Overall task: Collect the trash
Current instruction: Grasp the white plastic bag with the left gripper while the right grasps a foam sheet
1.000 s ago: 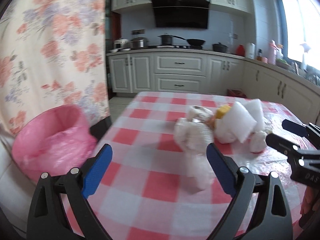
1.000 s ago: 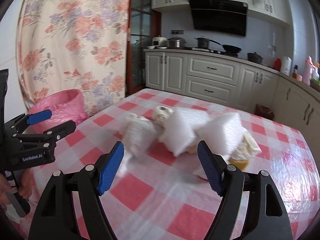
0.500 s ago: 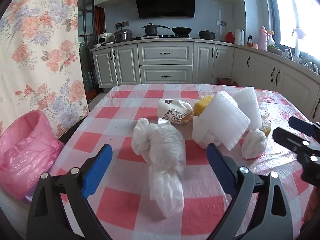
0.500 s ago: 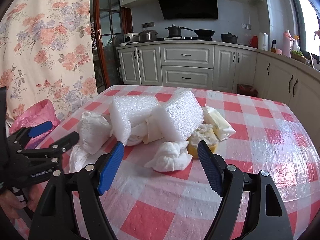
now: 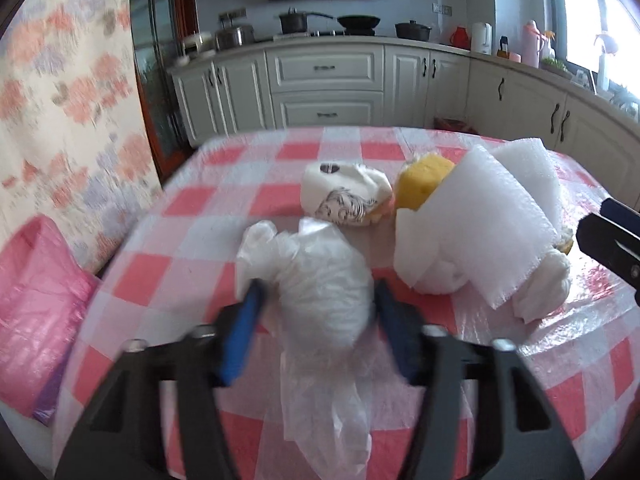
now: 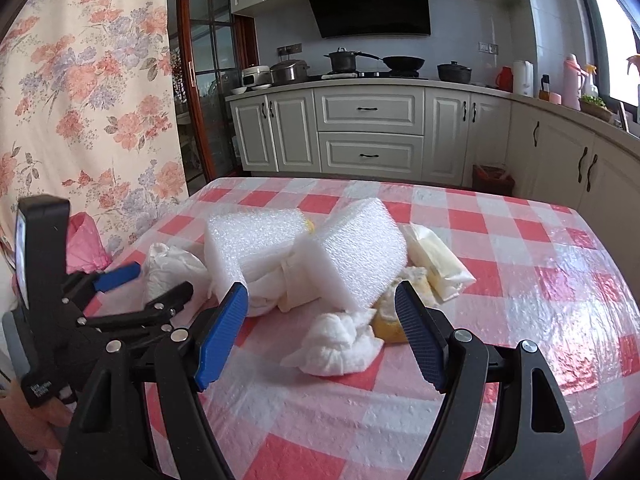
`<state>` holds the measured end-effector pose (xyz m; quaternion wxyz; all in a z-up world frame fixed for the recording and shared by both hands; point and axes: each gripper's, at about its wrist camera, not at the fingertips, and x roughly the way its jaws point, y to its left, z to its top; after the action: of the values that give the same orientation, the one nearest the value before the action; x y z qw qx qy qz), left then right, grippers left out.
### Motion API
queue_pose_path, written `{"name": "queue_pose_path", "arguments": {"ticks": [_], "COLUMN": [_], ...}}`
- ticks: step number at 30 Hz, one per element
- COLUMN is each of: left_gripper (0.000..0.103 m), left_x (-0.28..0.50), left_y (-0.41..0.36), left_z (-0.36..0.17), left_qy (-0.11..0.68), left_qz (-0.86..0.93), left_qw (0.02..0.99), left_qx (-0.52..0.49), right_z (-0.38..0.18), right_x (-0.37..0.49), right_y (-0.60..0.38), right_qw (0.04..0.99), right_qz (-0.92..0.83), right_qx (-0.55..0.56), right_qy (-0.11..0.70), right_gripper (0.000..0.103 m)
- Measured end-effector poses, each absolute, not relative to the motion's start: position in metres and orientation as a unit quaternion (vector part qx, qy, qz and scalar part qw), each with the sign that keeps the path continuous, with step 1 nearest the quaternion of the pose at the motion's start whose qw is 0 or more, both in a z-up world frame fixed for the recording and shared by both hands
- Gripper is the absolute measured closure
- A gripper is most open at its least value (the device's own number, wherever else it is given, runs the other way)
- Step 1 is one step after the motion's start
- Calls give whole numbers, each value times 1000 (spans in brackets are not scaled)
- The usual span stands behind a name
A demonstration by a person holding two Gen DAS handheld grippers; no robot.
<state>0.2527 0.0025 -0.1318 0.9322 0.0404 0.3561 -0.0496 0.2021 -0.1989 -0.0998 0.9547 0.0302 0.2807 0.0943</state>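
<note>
A crumpled white plastic bag (image 5: 320, 280) lies on the red-checked table (image 5: 200, 264), and my left gripper (image 5: 318, 310) has its blue fingers pressed against both sides of it. Behind it lie a printed wrapper (image 5: 344, 200), a yellow sponge (image 5: 422, 178) and white foam sheets (image 5: 488, 216). My right gripper (image 6: 322, 330) is open over a crumpled tissue (image 6: 340, 340), with the foam sheets (image 6: 312, 252) just beyond. The left gripper (image 6: 132, 288) shows at the left of the right wrist view.
A bin lined with a pink bag (image 5: 36, 312) stands off the table's left edge, below a floral curtain (image 5: 68, 100). A cream packet (image 6: 436, 264) lies right of the foam. Kitchen cabinets (image 6: 368, 132) run along the far wall.
My left gripper moved forward and its fingers closed in around the white plastic bag. My right gripper moved a little closer to the tissue and stayed open.
</note>
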Motion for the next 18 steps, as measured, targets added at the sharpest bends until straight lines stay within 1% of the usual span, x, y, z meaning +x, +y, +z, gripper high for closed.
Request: {"name": "queue_pose_path", "arguments": {"ticks": [1, 5, 11, 18], "left_gripper": [67, 71, 72, 72], "left_x": [253, 244, 221, 202], "left_y": [6, 20, 46, 64], "left_z": [-132, -130, -111, -98], "left_qy": [356, 347, 312, 286], "left_qz": [-53, -50, -25, -16], "left_qw": [932, 936, 949, 957], "left_qx": [37, 37, 36, 44], "right_z": [-100, -99, -97, -101], "right_x": [204, 210, 223, 248], "right_y": [-197, -185, -162, -141], "right_qw": [954, 952, 947, 943], "right_qz": [96, 106, 118, 77], "right_qx": [32, 40, 65, 114], "right_qy": [281, 286, 293, 301], "right_gripper": [31, 31, 31, 29]}}
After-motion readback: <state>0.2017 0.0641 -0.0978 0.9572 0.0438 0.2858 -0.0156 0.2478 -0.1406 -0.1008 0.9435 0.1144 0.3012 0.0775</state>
